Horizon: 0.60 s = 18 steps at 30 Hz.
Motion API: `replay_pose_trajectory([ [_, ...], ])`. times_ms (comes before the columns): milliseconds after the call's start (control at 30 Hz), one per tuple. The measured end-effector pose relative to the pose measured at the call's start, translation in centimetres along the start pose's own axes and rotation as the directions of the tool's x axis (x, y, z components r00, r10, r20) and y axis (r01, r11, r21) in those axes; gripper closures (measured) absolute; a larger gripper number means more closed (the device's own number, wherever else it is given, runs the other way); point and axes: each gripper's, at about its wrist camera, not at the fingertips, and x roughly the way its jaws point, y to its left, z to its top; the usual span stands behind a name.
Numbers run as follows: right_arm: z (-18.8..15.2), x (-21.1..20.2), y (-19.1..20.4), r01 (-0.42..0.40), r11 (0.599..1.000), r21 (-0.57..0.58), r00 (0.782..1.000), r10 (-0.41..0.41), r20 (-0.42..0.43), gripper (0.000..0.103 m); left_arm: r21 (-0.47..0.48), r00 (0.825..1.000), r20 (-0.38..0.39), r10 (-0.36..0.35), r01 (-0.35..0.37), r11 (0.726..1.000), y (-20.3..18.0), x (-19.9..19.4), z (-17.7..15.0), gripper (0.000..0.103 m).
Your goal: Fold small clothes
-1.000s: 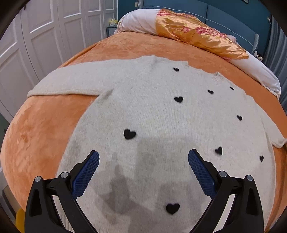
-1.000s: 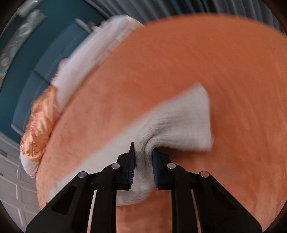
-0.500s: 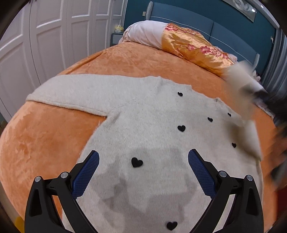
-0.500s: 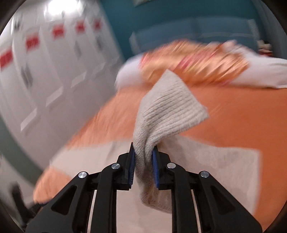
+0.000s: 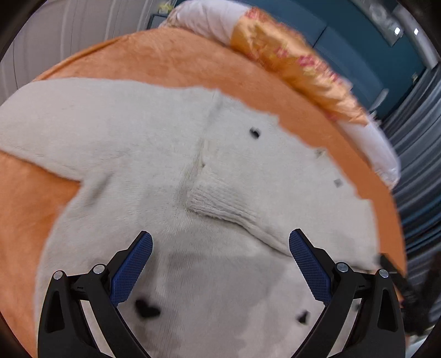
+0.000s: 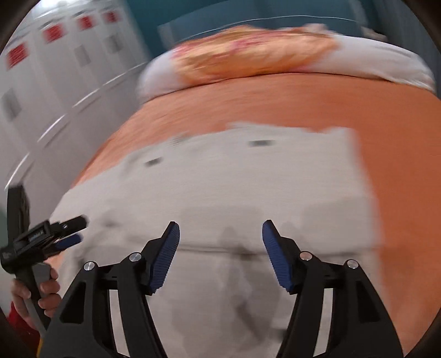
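Note:
A cream knit sweater [image 5: 143,143] with small black hearts lies flat on the orange bedspread [image 5: 171,57]. Its right sleeve [image 5: 234,203] lies folded across the chest, cuff near the middle. Its left sleeve [image 5: 55,115] stretches out to the left. My left gripper [image 5: 220,245] is open and empty above the sweater's lower body. My right gripper [image 6: 220,234] is open and empty above the sweater [image 6: 234,181], which is blurred in the right wrist view. The left gripper also shows at the left edge of the right wrist view [image 6: 69,228].
Pillows, one white [image 5: 209,13] and one orange floral [image 5: 292,63], lie at the head of the bed. White wardrobe doors [image 6: 41,82] stand to the left. A blue headboard [image 5: 355,41] and grey curtains [image 5: 419,165] are behind and to the right.
My right gripper carried the right sleeve over the sweater's body, opened and let it go; the sleeve now lies folded across the chest. My left gripper moved forward over the sweater.

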Motion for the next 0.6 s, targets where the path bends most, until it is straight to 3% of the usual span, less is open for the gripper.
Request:
replay_pose_trajectory([
  [133, 0.1, -1.3, -5.9, 0.114, 0.986, 0.124, 0.993, -0.116, 0.01, 0.042, -0.021, 0.999, 0.026, 0.046, -0.045, 0.999, -0.3, 1.6, 0.5, 0.006],
  [233, 1.8, -0.4, -7.1, 0.148, 0.98, 0.136, 0.989, -0.151, 0.01, 0.042, -0.013, 0.998, 0.037, 0.06, -0.059, 0.998, -0.4, 2.4, 1.3, 0.018],
  [300, 2.7, 1.0, -7.1, 0.17, 0.977, 0.127, 0.985, -0.171, -0.004, 0.042, 0.007, 0.997, 0.032, 0.068, -0.068, 0.998, -0.5, 3.0, 2.1, 0.047],
  [333, 3.0, 1.8, -7.1, 0.177, 0.977, 0.122, 0.984, -0.176, -0.019, 0.042, 0.014, 0.997, 0.029, 0.066, -0.066, 0.998, -0.6, 3.4, 2.5, 0.055],
  [367, 3.1, 2.5, -7.1, 0.177, 0.977, 0.119, 0.984, -0.174, -0.032, 0.042, 0.022, 0.997, 0.027, 0.067, -0.068, 0.997, -0.7, 3.6, 2.9, 0.072],
  [400, 3.4, 3.9, -7.1, 0.185, 0.976, 0.116, 0.982, -0.18, -0.05, 0.049, 0.035, 0.998, 0.026, 0.059, -0.06, 0.998, -1.0, 3.9, 3.5, 0.096],
  [433, 3.6, 5.6, -6.9, 0.193, 0.975, 0.109, 0.98, -0.187, -0.066, 0.075, 0.044, 0.999, 0.023, 0.043, -0.044, 0.998, -1.3, 4.0, 3.9, 0.095],
  [467, 4.0, 6.7, -6.6, 0.201, 0.976, 0.089, 0.977, -0.193, -0.087, 0.091, 0.051, 0.998, 0.038, 0.039, -0.041, 0.998, -1.5, 3.7, 4.5, 0.095],
  [533, 5.0, 6.3, -5.8, 0.178, 0.981, 0.083, 0.984, -0.175, -0.042, 0.094, 0.091, 0.991, 0.133, 0.017, -0.03, 0.995, -2.6, 1.5, 5.6, 0.096],
  [600, 6.0, 2.4, -4.8, 0.075, 0.991, 0.107, 0.988, -0.088, 0.125, 0.094, 0.138, 0.962, 0.269, -0.033, -0.004, 0.99, -4.0, -2.3, 6.7, 0.096],
])
